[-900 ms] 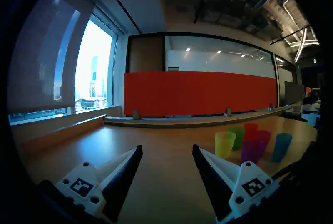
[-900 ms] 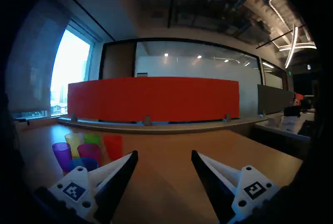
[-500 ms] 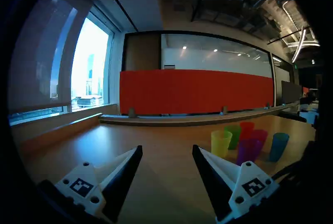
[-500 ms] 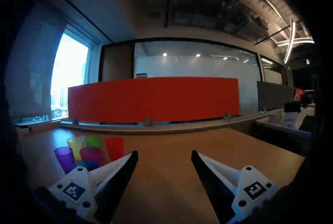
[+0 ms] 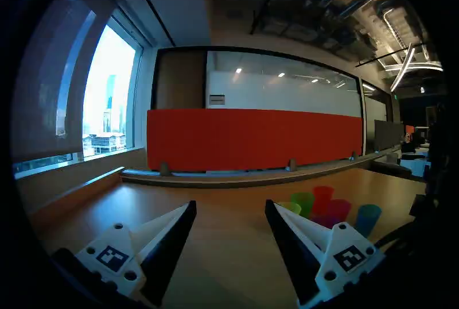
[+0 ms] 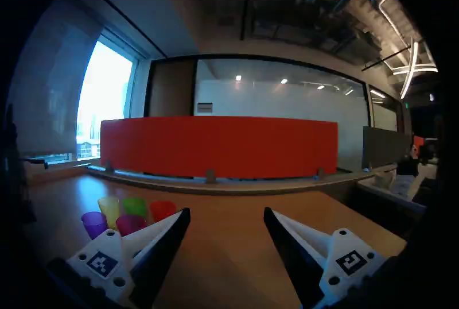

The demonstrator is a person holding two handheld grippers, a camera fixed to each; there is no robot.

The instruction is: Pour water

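Between the left claw [image 5: 230,203] and right claw [image 6: 226,211], both spread empty, stand cups [image 5: 338,210].

Setting: open-plan office, high floor. Long wooden counter [image 5: 229,223] backed by a red divider [image 5: 252,139] on small feet — a typical desk screen. Behind it, a glass-walled room [image 5: 281,93] with recessed ceiling spots. Main ceiling is open: exposed pipes [image 5: 344,4] and linear lamps [image 5: 404,65]. Large window [image 5: 106,111] at left with a roller blind [image 5: 40,96], city towers outside. Right gripper view — a grey divider [image 6: 378,146] and further desks [image 6: 396,185], clutter too dim to identify.
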